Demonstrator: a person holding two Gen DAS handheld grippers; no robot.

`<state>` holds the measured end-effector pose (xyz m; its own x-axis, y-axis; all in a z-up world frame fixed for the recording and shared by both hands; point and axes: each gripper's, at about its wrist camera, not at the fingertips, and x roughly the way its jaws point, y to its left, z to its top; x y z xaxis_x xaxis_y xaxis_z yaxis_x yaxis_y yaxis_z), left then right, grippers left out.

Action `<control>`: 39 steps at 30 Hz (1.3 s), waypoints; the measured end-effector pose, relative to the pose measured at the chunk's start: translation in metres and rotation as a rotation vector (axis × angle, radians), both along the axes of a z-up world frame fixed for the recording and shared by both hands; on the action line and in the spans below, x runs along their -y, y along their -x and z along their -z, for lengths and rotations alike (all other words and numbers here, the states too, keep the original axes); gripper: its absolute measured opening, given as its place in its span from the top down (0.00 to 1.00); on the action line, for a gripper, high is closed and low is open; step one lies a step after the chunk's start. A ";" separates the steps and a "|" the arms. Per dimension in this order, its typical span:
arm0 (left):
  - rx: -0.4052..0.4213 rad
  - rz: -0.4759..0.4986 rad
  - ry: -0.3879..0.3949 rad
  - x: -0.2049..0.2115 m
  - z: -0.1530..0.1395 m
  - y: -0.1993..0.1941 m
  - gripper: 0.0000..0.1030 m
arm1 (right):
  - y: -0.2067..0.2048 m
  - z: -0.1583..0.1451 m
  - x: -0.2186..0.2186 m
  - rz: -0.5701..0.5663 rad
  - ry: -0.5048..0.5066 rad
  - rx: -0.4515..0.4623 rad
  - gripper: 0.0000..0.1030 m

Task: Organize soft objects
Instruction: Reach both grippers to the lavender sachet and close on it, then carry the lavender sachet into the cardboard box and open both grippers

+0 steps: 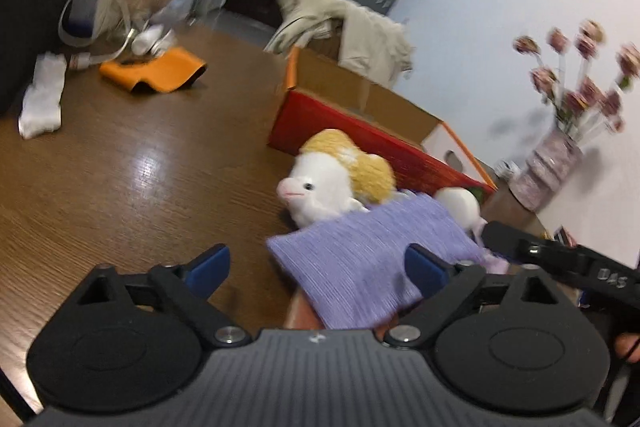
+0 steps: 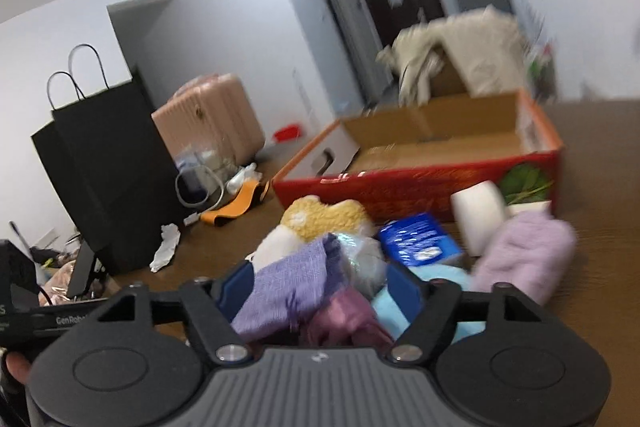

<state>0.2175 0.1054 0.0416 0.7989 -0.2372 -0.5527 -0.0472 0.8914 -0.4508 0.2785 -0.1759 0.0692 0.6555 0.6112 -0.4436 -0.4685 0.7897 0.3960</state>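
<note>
the left hand-held gripper (image 1: 317,269) has its blue-padded fingers spread wide and grips nothing; a ribbed lilac knitted cloth (image 1: 372,259) lies between and just ahead of them, partly over the inner side of the right finger. whether the cloth touches either pad cannot be told through the blur. the right hand-held gripper (image 2: 322,285) is likewise wide open, with the same lilac cloth (image 2: 292,291) bunched against its left finger and a crumpled mauve fabric (image 2: 344,319) below the gap; it has hold of neither, as far as the view shows.

beyond the fingers the soft things sit in a heap on the brown wooden worktop (image 1: 132,163): a white plush lamb with a yellow woolly back (image 1: 332,179), a pale blue soft item (image 2: 432,279), a fluffy lilac bundle (image 2: 524,259), a blue packet of tissues (image 2: 418,241) and a white roll of paper (image 2: 478,215). just behind the heap stands an open red cardboard box with a bare brown inside (image 2: 420,187), which looks the likely place for them.

the step in hand appears to be picking the lilac cloth off the heap. to do it well, one gripper should settle lower so that both pads straddle a thick fold, not a single loose edge, and close fully before lifting, since limp knit slips and drags. the other gripper is best kept off the cloth so they do not pull against each other. the lift should clear the box's near wall before moving over it.
</note>
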 end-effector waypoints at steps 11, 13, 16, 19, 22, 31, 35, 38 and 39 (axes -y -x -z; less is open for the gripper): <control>-0.029 0.021 0.193 -0.017 0.003 -0.013 0.88 | -0.034 -0.001 -0.021 -0.105 -0.057 -0.101 0.97; 0.002 0.027 0.188 -0.015 -0.010 -0.013 0.90 | -0.027 -0.012 -0.023 -0.117 -0.040 -0.064 0.97; 0.067 0.035 0.148 -0.010 -0.037 -0.019 0.91 | -0.026 -0.032 -0.018 -0.118 -0.044 -0.022 0.97; 0.082 0.063 0.095 0.001 -0.062 -0.046 0.91 | -0.041 -0.049 -0.015 -0.100 -0.046 0.013 0.97; 0.115 0.077 0.037 0.010 -0.081 -0.077 0.92 | -0.067 -0.057 -0.015 -0.085 -0.047 0.027 0.97; 0.083 0.111 -0.009 0.025 -0.087 -0.210 0.92 | -0.178 -0.062 -0.009 -0.006 -0.084 -0.029 0.97; 0.061 0.114 -0.033 0.023 -0.082 -0.270 0.92 | -0.243 -0.059 -0.014 0.034 -0.073 -0.079 0.97; 0.021 0.091 -0.063 0.018 -0.071 -0.310 0.92 | -0.288 -0.048 -0.024 0.047 -0.047 -0.123 0.97; 0.004 0.086 -0.076 0.017 -0.065 -0.322 0.92 | -0.303 -0.043 -0.029 0.051 -0.037 -0.145 0.97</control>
<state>0.5398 0.0882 0.1066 0.7800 -0.2622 -0.5682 0.0323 0.9237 -0.3818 0.5812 -0.1473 0.1125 0.6169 0.5965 -0.5135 -0.3641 0.7946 0.4858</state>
